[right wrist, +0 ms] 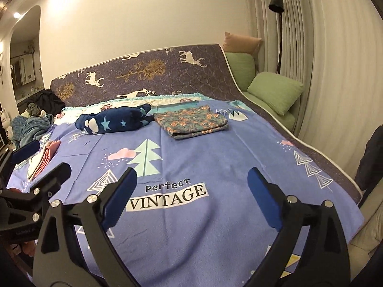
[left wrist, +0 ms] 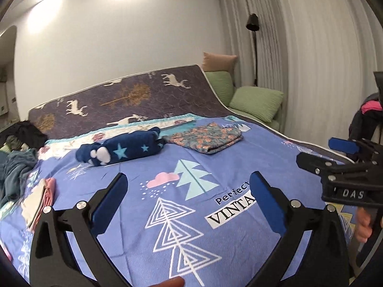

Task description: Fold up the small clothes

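A folded floral garment [left wrist: 205, 138] [right wrist: 191, 121] lies at the far middle of the blue printed blanket [left wrist: 134, 177] [right wrist: 215, 157]. A folded navy starred garment [left wrist: 119, 151] [right wrist: 112, 121] lies to its left. A folded pink and white piece [left wrist: 39, 198] [right wrist: 43, 159] lies at the blanket's left edge. My left gripper [left wrist: 189, 186] is open and empty above the blanket's near part. My right gripper [right wrist: 192, 179] is open and empty over the "VINTAGE" print; it also shows at the right of the left wrist view [left wrist: 320, 154].
A pile of unfolded clothes [left wrist: 14, 167] [right wrist: 31, 124] lies left of the bed. A purple deer-print mattress [left wrist: 134, 98] [right wrist: 148, 71] leans at the far end. A green sofa with cushions [left wrist: 258, 104] [right wrist: 275, 91] and a floor lamp [left wrist: 253, 24] stand at the right.
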Tool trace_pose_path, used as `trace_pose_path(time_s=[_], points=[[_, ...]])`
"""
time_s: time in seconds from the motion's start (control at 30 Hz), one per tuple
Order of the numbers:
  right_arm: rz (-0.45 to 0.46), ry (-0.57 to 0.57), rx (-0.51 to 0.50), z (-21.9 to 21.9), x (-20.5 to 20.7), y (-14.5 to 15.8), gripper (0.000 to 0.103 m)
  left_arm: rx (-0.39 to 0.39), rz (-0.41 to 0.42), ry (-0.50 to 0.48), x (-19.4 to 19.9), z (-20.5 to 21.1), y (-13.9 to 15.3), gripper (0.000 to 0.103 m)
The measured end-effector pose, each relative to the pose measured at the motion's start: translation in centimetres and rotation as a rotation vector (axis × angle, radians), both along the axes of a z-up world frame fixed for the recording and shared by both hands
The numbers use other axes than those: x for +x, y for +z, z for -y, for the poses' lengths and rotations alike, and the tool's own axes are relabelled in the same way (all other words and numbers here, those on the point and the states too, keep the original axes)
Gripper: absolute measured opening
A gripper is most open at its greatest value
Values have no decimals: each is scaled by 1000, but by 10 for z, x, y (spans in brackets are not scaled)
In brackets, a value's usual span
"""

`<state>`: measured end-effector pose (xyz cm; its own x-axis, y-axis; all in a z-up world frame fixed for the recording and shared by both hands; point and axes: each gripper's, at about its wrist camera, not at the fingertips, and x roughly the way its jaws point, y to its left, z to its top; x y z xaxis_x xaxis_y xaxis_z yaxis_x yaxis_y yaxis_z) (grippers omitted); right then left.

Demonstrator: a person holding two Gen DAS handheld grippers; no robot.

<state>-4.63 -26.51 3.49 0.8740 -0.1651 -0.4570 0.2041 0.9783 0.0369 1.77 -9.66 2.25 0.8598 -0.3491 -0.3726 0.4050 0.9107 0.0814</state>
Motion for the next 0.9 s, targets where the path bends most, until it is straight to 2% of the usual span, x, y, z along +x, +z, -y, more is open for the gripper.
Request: trace_pose_path(time_s=[0.17,0.33,0.9], points=[[9,-6,-4,-1,-11,3,96,-22,-30,7,-5,-3,1,102],[16,-18,-14,1,-17,4,96,-9,-33,10,-10,0,-2,102],[-6,-25,-10,5,-12,0,96,3,-33,20,-16,2,-5,102]])
